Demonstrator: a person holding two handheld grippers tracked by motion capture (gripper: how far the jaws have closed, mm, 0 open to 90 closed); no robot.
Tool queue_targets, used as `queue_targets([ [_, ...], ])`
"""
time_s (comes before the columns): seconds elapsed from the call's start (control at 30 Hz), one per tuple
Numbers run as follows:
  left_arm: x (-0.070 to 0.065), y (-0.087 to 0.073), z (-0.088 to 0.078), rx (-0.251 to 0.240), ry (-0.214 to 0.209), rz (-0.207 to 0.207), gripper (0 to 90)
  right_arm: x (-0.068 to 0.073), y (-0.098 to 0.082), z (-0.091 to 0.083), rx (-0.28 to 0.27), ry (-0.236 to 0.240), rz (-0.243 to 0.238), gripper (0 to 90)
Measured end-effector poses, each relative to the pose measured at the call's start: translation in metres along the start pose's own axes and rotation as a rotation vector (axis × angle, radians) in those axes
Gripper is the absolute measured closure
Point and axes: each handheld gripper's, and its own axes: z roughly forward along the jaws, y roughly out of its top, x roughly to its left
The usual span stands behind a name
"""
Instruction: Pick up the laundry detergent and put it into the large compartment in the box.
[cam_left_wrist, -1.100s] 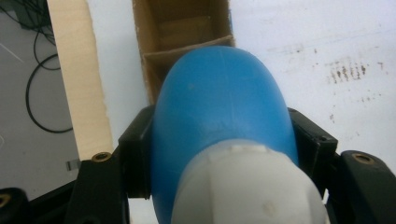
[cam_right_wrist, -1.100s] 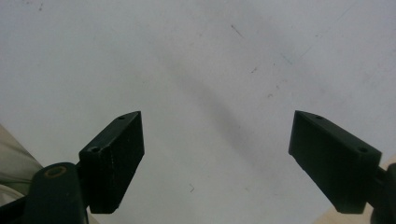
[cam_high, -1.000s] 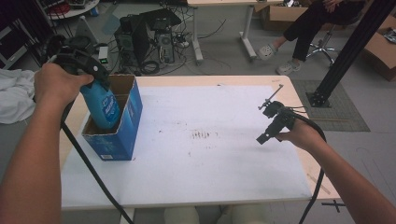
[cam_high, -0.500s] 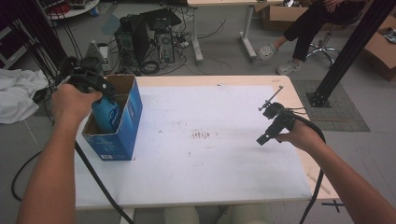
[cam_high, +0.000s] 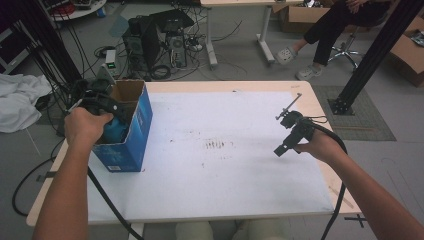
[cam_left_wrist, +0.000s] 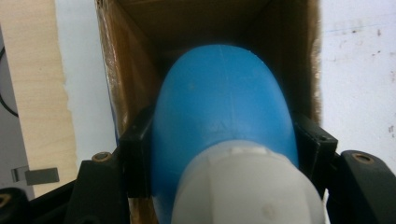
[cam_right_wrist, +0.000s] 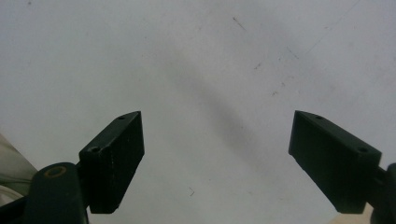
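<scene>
I am holding the left gripper (cam_high: 102, 107) over the open top of the blue cardboard box (cam_high: 131, 145), which is standing at about nine o'clock on the white table (cam_high: 225, 180), close to its left edge. From the high view, my left hand (cam_high: 86, 125) is covering most of the tool, and a patch of the blue bottle (cam_high: 116, 131) is peeking out just below it, inside the box's mouth.

In the left gripper view the blue bottle (cam_left_wrist: 224, 116) is sitting squarely between the two black jaws, which are pinching it on both sides near its shoulder (the pads are pressing flat against the plastic at nine and three o'clock). Its white cap (cam_left_wrist: 247, 186) is pointing toward the camera at six o'clock, while the rounded body is reaching toward twelve o'clock, down into the brown inner walls of the box (cam_left_wrist: 135, 56). So the bottle is partly inside the box and wholly in my grip.

I am keeping the right gripper (cam_high: 290, 132) out at about three o'clock on the table, well apart from the box, in my right hand (cam_high: 320, 147). In the right gripper view its jaws are standing wide apart with nothing between them, just the bare white tabletop (cam_right_wrist: 210, 70) beneath.
</scene>
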Motion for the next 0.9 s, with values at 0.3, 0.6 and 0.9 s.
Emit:
queue_targets([
  [0.3, 0.002, -0.004, 0.012, 0.002, 0.007, -0.004, 38.1, -0.001, 0.001, 0.001, 0.002, 0.000, 0.003, 18.1],
  [0.6, 0.000, -0.005, 0.021, 0.011, 0.014, 0.001, 38.1, 0.000, 0.002, 0.002, 0.000, 0.002, 0.000, 18.0],
  [0.9, 0.000, -0.005, 0.021, 0.011, 0.015, -0.004, 37.9, 0.001, 0.002, 0.003, 0.001, 0.005, 0.001, 18.1],
])
